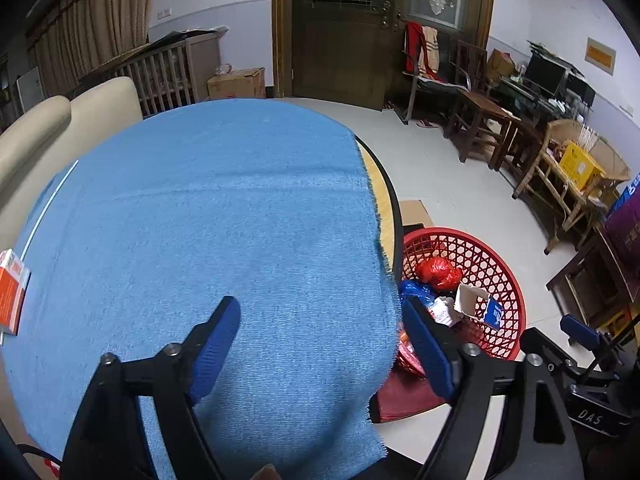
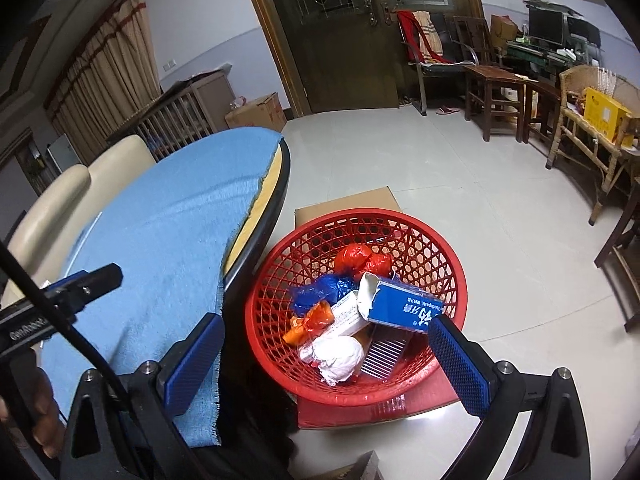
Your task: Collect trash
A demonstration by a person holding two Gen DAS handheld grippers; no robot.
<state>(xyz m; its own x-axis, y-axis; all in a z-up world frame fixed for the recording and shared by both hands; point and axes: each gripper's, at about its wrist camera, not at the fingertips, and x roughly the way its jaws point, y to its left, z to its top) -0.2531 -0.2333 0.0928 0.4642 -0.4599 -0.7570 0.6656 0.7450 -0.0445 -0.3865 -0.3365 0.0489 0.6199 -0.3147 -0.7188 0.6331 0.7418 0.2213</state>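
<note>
A red mesh basket (image 2: 420, 256) stands on the floor beside the round table; it also shows in the left wrist view (image 1: 492, 264). It holds a blue toothpaste box (image 2: 404, 306), red (image 2: 360, 258), blue (image 2: 320, 290) and orange (image 2: 314, 320) wrappers and a white wad (image 2: 340, 358). My right gripper (image 2: 324, 328) is open and empty above the basket. My left gripper (image 1: 320, 316) is open and empty over the blue cloth (image 1: 208, 216) on the table. An orange and white box (image 1: 12, 292) lies at the cloth's left edge.
The table's black rim (image 2: 280, 196) runs next to the basket. A flat cardboard sheet (image 2: 352, 200) lies under the basket. Cream chairs (image 2: 80, 184) stand behind the table. Wooden chairs (image 2: 496, 92) and a wicker bench (image 2: 592, 128) line the right wall.
</note>
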